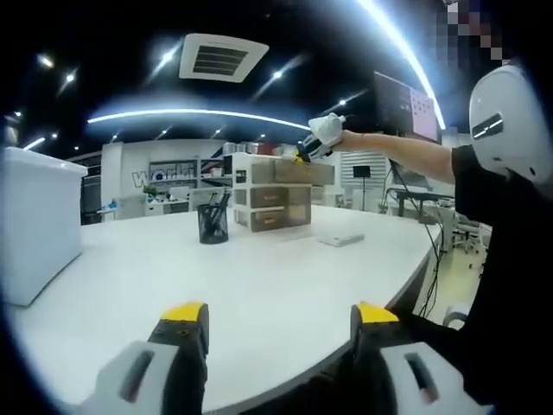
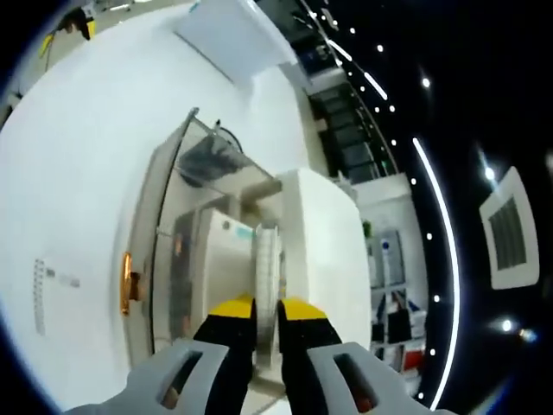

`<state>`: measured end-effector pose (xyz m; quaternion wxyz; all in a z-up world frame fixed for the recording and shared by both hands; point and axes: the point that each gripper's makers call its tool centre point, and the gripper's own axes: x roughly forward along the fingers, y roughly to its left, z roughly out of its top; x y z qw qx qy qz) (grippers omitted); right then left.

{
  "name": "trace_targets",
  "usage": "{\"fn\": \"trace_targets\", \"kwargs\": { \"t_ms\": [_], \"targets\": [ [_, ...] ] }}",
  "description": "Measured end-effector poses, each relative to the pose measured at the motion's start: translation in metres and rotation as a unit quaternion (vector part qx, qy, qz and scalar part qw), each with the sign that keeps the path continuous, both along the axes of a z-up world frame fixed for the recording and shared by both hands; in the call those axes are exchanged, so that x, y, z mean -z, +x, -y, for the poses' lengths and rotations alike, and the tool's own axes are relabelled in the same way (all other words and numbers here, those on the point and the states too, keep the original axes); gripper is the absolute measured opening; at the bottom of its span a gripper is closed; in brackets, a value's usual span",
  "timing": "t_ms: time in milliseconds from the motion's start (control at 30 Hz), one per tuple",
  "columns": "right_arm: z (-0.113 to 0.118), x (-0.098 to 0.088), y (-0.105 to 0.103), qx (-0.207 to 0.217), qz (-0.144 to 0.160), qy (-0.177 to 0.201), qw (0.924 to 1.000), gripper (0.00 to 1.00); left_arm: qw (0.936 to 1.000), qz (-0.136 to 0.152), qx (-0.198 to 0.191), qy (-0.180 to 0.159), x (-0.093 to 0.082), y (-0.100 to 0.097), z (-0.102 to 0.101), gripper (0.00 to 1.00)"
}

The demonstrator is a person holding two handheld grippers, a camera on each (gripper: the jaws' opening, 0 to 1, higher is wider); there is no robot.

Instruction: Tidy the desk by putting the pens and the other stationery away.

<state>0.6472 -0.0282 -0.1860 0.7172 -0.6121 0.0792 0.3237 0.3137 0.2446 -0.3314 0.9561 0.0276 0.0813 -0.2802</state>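
While my left tongs (image 1: 276,324) hang idle over the near edge of the desk (image 1: 285,277), jaws wide apart and holding nothing, the work is all with my right tongs (image 2: 266,316), which are up over the top of the drawer unit (image 1: 281,194). Their jaws are almost together, and a thin grey thing (image 2: 268,259) runs edge-on out from between the tips. I cannot tell whether they are clamped on it or merely lined up with it.

Looking down along those jaws, I see a clear drawer (image 2: 203,164) on the unit's far side that looks pulled open, and a small orange piece (image 2: 127,283) at the unit's left edge. I judge the step to be dropping a piece of stationery into the unit. To do it well I should bring the tips squarely over the open compartment, lower until the piece is inside the walls, and only then let the jaws part, so nothing skids off the smooth white top.

Just left of the unit stands the mesh pen cup (image 1: 212,222), with pens already upright in it. To the unit's right, apart from it, a flat white item (image 1: 339,238) lies on the desk. A white box (image 1: 34,225) sits well off to the unit's left.
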Motion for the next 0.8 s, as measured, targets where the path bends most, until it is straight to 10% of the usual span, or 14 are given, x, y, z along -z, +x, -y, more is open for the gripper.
{"fn": "trace_targets", "kwargs": {
  "t_ms": [800],
  "targets": [
    [0.001, -0.029, -0.043, -0.003, -0.041, 0.155, 0.9871, 0.19, 0.9998, 0.002, 0.021, 0.004, -0.007, 0.005, 0.017, 0.65]
  ]
}}
